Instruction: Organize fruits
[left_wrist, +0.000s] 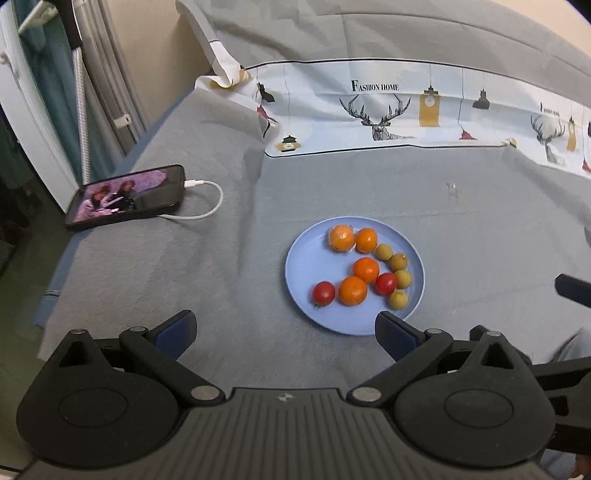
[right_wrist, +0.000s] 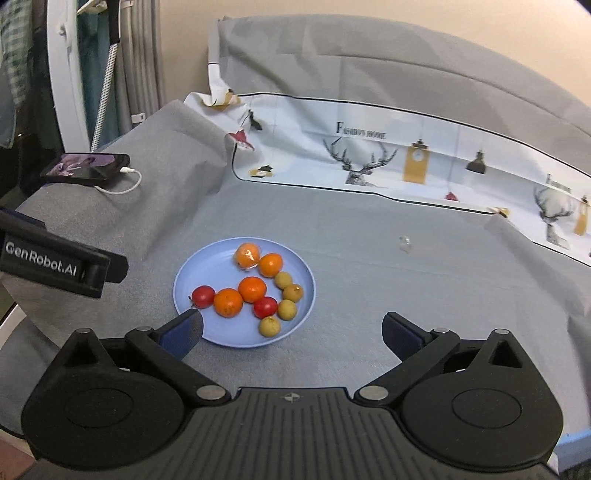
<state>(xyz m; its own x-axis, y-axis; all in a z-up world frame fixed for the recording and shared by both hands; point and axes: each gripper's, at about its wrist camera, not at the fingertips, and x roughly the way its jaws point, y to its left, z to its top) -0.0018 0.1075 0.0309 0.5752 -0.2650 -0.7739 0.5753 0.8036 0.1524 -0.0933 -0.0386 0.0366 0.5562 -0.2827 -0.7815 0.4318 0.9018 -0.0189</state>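
Both tongs wide apart, nothing between them: left tongs (left_wrist: 286, 334), right tongs (right_wrist: 291, 334), both hanging above the grey cloth (left_wrist: 184, 266). All fruit sits on the blue plate (left_wrist: 306, 258): four oranges (left_wrist: 365, 269), one of them wrapped in clear film, two tomatoes (left_wrist: 324, 293), four small yellow-green fruits (left_wrist: 398, 261) lined along its right rim. Phone (left_wrist: 125, 197) on its charging cable (left_wrist: 210, 206) lies well apart, far left.

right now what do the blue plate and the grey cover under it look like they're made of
Round pale blue plate: probably matte plastic or a similar moulded material; even colour, soft dull sheen, thin raised rim. Ceramic cannot be ruled out.

Grey cover beneath it: woven or non-woven fabric; fine grainy texture, no shine, soft folds and creases near the phone.
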